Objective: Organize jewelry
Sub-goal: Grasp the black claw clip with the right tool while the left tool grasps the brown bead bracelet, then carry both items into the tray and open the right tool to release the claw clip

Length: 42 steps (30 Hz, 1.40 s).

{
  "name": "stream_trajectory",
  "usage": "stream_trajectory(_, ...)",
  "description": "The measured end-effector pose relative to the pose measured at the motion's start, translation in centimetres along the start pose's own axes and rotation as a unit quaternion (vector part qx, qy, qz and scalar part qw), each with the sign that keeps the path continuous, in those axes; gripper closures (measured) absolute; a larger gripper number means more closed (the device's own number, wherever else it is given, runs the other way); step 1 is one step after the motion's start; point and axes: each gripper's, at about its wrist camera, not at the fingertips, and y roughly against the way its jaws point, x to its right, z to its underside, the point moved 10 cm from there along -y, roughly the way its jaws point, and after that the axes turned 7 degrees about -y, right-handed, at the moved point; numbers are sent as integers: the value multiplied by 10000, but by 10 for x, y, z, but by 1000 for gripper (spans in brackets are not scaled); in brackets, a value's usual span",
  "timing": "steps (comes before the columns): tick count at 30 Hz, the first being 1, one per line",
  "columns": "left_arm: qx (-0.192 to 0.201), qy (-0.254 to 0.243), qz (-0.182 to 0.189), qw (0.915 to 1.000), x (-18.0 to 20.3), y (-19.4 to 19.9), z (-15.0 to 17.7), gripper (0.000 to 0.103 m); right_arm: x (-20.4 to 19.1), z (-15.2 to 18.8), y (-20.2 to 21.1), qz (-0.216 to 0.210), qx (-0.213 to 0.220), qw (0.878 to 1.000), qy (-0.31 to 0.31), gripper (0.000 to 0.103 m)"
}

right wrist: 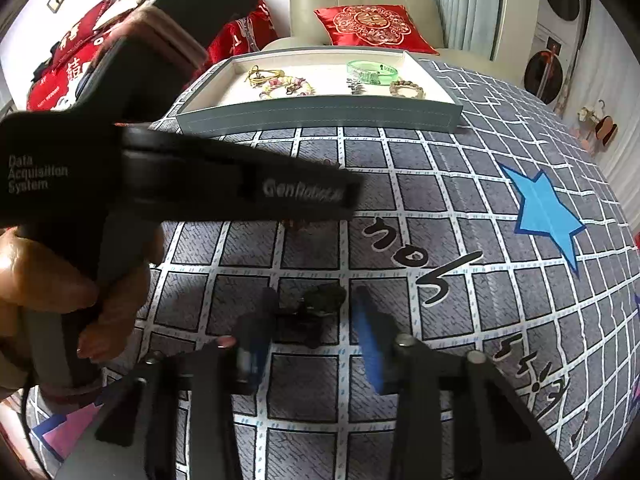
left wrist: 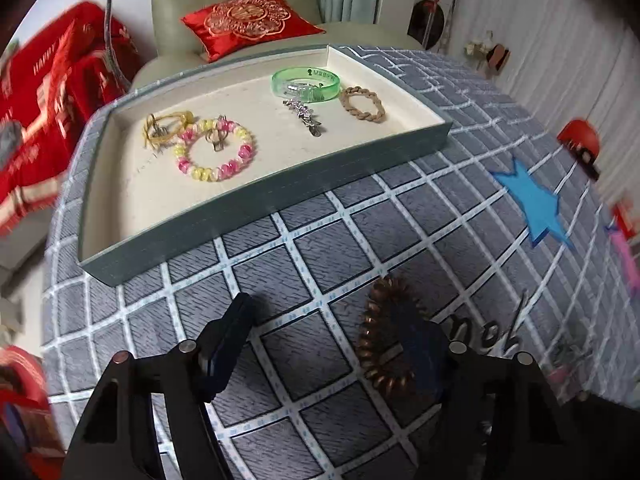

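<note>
Your left claw (left wrist: 324, 344) is spread, its right finger lying over the springy brown coil hair tie (left wrist: 386, 336) on the quilted bed: closing may catch cloth. Your right claw (right wrist: 316, 320), also spread, straddles a small dark clip (right wrist: 320, 308). The felt-lined tray (left wrist: 256, 196) sits beyond.

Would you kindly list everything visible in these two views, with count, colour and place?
tray: 1, grey-green with cream lining, far side of the bed
green bangle: 1, clear green, tray's right part
braided ring: 1, tan, right of the bangle
silver hair clip: 1, silver, in front of the bangle
beaded bracelet: 1, pink and yellow, tray's left part
yellow cord piece: 1, yellow, left of the bracelet
spiral hair tie: 1, bronze, on the bedspread outside the tray
dark clip: 1, black, on the bedspread
red cushion: 1, red, armchair
left gripper: open, one finger over the hair tie
right gripper: open, around the dark clip
</note>
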Motion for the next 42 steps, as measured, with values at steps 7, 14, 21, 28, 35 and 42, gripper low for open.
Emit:
stream_trajectory(7, 35, -195, -54, 9998, 12, 4, 3, 34, 6, 0, 3, -111, -68, 9999, -58, 67)
stream_trajectory(14, 109, -194, 139, 9997, 21, 8, 2, 77, 21, 2, 8, -220, -138, 9993, -282, 67)
stream_trajectory(21, 230, 73, 222, 9995, 13, 20, 9, 77, 38, -2, 18, -579, -150, 9960, -672, 67)
stream_trajectory(28, 476, 301, 233, 9981, 1, 40, 4, 77, 55, -14, 22, -741, -160, 9920, -1005, 67)
stream_trajectory(35, 726, 480, 129, 9961, -19, 59, -5, 77, 63, -39, 31, -873, -57, 9894, -1158, 67)
stream_trajectory(42, 940, 631, -20, 9936, -45, 71, -21, 77, 68, -81, 38, -954, 215, 9898, -1035, 67)
